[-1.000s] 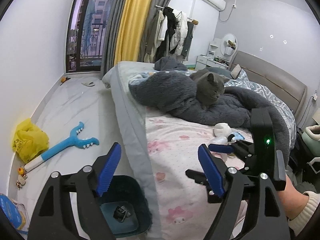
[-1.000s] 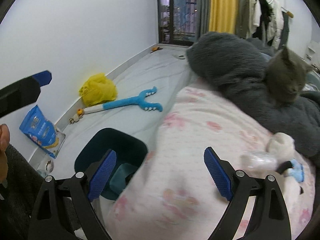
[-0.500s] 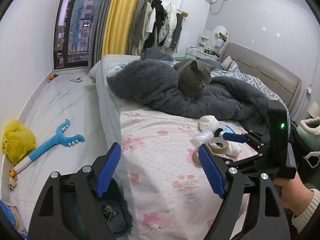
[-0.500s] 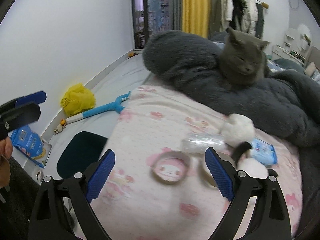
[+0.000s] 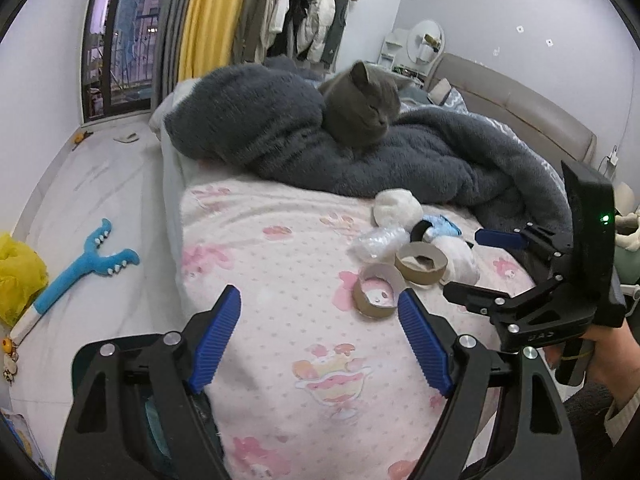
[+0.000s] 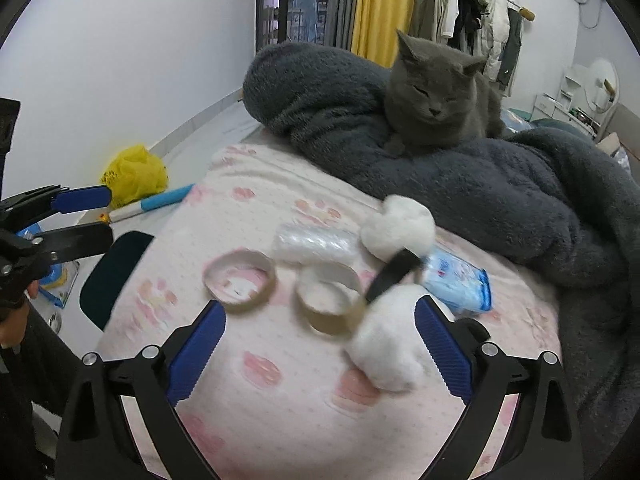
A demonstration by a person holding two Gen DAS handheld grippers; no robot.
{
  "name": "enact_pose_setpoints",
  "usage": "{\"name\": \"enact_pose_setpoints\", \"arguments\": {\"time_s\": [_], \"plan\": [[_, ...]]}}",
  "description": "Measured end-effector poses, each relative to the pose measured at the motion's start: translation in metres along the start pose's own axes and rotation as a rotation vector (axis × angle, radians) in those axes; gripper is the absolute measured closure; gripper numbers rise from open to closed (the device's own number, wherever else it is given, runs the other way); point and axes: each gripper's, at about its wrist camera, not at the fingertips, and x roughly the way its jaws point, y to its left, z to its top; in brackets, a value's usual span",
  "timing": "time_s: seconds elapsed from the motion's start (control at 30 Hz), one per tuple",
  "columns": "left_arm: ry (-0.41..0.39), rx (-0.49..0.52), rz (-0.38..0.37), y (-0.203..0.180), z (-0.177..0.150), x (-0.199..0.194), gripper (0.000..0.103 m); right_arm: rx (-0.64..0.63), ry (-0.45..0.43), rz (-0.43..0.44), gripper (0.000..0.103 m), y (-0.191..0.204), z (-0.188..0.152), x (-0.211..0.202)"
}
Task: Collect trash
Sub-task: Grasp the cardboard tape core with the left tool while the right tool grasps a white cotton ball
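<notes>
Left wrist view: your left gripper [image 5: 320,328] hangs over the pink printed bedsheet [image 5: 280,272], jaws apart, nothing between them.
Right wrist view: your right gripper [image 6: 320,340] has jaws spread wide and just been opening further; a white fluffy ball [image 6: 384,352] sits low between the fingers, untouched by the pads.
Trash, cardboard rings: two tape cores, near ring [image 5: 376,296] and far ring [image 5: 420,262], lie side by side on the sheet.
Trash, crumpled clear plastic [image 6: 316,246]: just behind the rings.
Trash, blue packet [image 6: 460,280]: beside the second fluffy ball [image 6: 400,226], near the blanket.
Bin [image 6: 112,276]: dark teal, on the floor beside the bed.
Bystander: grey cat [image 6: 436,100] lies on the dark blanket [image 6: 520,184], eyes shut.
Floor items: yellow bag [image 5: 20,276]; blue toy [image 5: 84,264].
</notes>
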Motion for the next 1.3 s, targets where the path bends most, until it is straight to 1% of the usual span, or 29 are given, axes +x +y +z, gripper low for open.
{"name": "enact_pose_setpoints", "arguments": {"time_s": [0.13, 0.27, 0.47, 0.67, 0.8, 0.97, 1.03, 1.3], "plan": [[0.04, 0.037, -0.019, -0.017, -0.003, 0.022, 0.02, -0.031, 0.02, -0.01, 0.005, -0.006, -0.009, 0.005], [0.07, 0.086, -0.02, -0.032, -0.009, 0.039, 0.02, -0.061, 0.027, -0.013, 0.005, -0.011, -0.015, 0.004], [0.105, 0.113, -0.028, -0.048, -0.011, 0.06, 0.02, -0.072, 0.02, -0.016, 0.004, -0.025, -0.022, -0.001], [0.125, 0.086, -0.019, -0.051, -0.012, 0.078, 0.021, -0.062, 0.026, -0.021, 0.004, -0.038, -0.032, 0.0], [0.128, 0.062, -0.009, -0.05, -0.01, 0.087, 0.022, -0.035, 0.015, 0.002, 0.004, -0.047, -0.036, -0.001], [0.13, 0.025, -0.006, -0.047, -0.007, 0.094, 0.027, -0.014, 0.001, 0.03, 0.004, -0.056, -0.037, 0.002], [0.129, 0.028, 0.001, -0.047, -0.007, 0.096, 0.029, -0.013, 0.006, 0.027, 0.004, -0.059, -0.037, 0.006], [0.124, 0.043, 0.029, -0.046, -0.007, 0.1, 0.042, -0.026, 0.027, 0.034, 0.004, -0.058, -0.038, 0.022]]}}
